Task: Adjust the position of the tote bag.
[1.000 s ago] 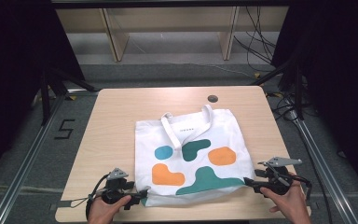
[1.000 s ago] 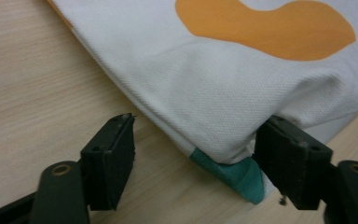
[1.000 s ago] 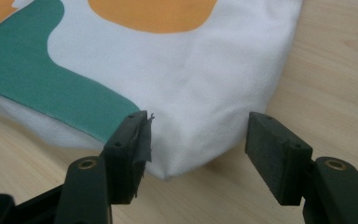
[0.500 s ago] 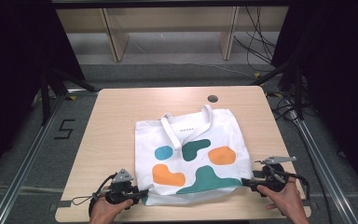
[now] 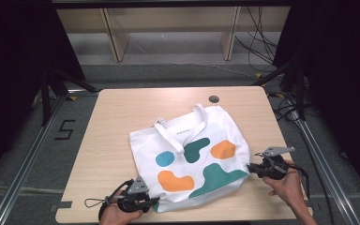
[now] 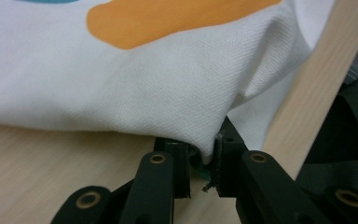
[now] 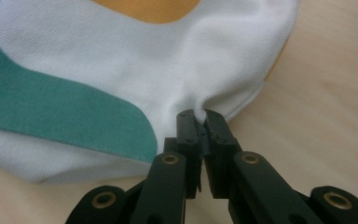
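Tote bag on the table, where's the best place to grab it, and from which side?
By its two bottom corners, from the near edge. The tote bag lies flat with handles pointing away, and the left tongs and right tongs pinch those corners, where the cloth bunches.

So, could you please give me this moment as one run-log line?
left claw: shut on white canvas tote bag, near corner | right claw: shut on its other bottom corner | bag: flat on wooden table

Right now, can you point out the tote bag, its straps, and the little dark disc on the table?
tote bag (image 5: 187,161), high view, on its printed front.
straps (image 5: 174,137), high view, on the white loop by the bag's mouth.
dark disc (image 5: 213,99), high view, on its centre.
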A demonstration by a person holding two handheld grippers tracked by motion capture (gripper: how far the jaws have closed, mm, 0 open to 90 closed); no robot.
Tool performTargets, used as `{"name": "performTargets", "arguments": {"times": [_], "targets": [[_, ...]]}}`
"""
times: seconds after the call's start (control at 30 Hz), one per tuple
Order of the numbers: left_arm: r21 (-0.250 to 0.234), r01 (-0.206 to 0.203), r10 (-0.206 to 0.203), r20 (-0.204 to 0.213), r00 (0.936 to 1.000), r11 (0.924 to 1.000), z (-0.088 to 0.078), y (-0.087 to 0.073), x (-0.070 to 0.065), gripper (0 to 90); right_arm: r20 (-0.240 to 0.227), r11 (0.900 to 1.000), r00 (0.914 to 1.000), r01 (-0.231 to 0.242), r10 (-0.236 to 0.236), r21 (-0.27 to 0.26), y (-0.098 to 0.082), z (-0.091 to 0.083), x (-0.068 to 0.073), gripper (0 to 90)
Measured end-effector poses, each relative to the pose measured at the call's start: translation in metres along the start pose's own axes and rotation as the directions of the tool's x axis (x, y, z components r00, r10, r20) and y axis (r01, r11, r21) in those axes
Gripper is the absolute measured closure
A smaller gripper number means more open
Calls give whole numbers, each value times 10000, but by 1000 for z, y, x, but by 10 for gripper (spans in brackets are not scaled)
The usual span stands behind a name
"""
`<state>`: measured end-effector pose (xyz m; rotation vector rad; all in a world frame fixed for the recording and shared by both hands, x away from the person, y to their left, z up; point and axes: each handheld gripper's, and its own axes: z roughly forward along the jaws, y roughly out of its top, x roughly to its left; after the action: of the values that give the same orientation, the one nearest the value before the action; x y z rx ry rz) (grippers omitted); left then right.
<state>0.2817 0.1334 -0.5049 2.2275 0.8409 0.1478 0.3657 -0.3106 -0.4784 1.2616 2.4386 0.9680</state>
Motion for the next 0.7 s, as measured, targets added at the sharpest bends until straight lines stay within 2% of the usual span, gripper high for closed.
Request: {"name": "performTargets", "arguments": {"times": [0.03,0.07,0.1,0.13,0.17,0.2,0.23,0.27,0.33,0.37,0.4,0.43,0.47,0.5,0.53,0.57,0.6,0.63,0.67,0.7], "targets": [[12,-230,230,175,9996,9997,4,3,-5,797,148,10000,9999,-14,14,22,5,1,-3,865],[91,-349,348,184,9992,9993,6,6,-8,798,425,9998,9989,182,-179,-58,11,5,-8,865],[174,-696,691,300,9972,9974,12,13,-16,799,621,9996,9977,282,-278,-68,19,9,-17,866],[174,-696,691,300,9972,9974,12,13,-16,799,621,9996,9977,282,-278,-68,19,9,-17,866],[101,-680,674,512,9964,9976,18,17,-21,799,780,9997,9967,213,-204,-107,25,12,-21,866],[175,-934,922,597,9939,9955,23,22,-25,798,913,9995,9953,325,-325,11,30,15,-27,866],[192,-1019,1005,640,9929,9946,27,25,-28,798,1168,9981,9916,587,-560,-199,36,20,-34,866],[181,-1145,1129,739,9909,9933,34,32,-33,796,1269,9987,9913,401,-358,-322,45,25,-43,866],[140,-1151,1135,834,9900,9933,41,37,-37,797,1248,9994,9919,285,-258,-196,49,24,-47,866],[197,-1335,1314,835,9878,9909,45,41,-40,797,1360,9989,9906,214,-155,-417,54,27,-52,862],[158,-1377,1355,981,9859,9903,52,47,-45,797,1482,9989,9890,85,-14,-470,62,28,-60,818],[158,-1377,1355,981,9859,9903,52,47,-45,797,1482,9989,9890,85,-14,-470,62,28,-60,818],[154,-1412,1391,942,9858,9899,54,49,-47,797,1554,9955,9859,-498,619,-806,64,19,-61,714],[147,-1486,1466,944,9847,9888,57,51,-48,797,1326,9947,9885,-622,728,-825,64,13,-60,702],[147,-1486,1466,944,9847,9888,57,51,-48,797,1326,9947,9885,-622,728,-825,64,13,-60,702],[96,-1537,1519,1038,9829,9881,57,52,-50,797,1456,9960,9887,-234,358,-863,63,5,-58,684],[68,-1435,1420,1041,9844,9896,59,53,-51,797,881,9914,9960,-5,122,-1310,57,-12,-45,668],[68,-1435,1420,1041,9844,9896,59,53,-51,797,881,9914,9960,-5,122,-1310,57,-12,-45,668],[55,-1490,1476,1025,9837,9888,61,55,-52,797,596,9953,9982,79,-21,-967,48,-22,-27,650],[-22,-1380,1376,1011,9853,9904,63,55,-54,797,530,9966,9985,181,-139,-808,44,-24,-21,644]]}}
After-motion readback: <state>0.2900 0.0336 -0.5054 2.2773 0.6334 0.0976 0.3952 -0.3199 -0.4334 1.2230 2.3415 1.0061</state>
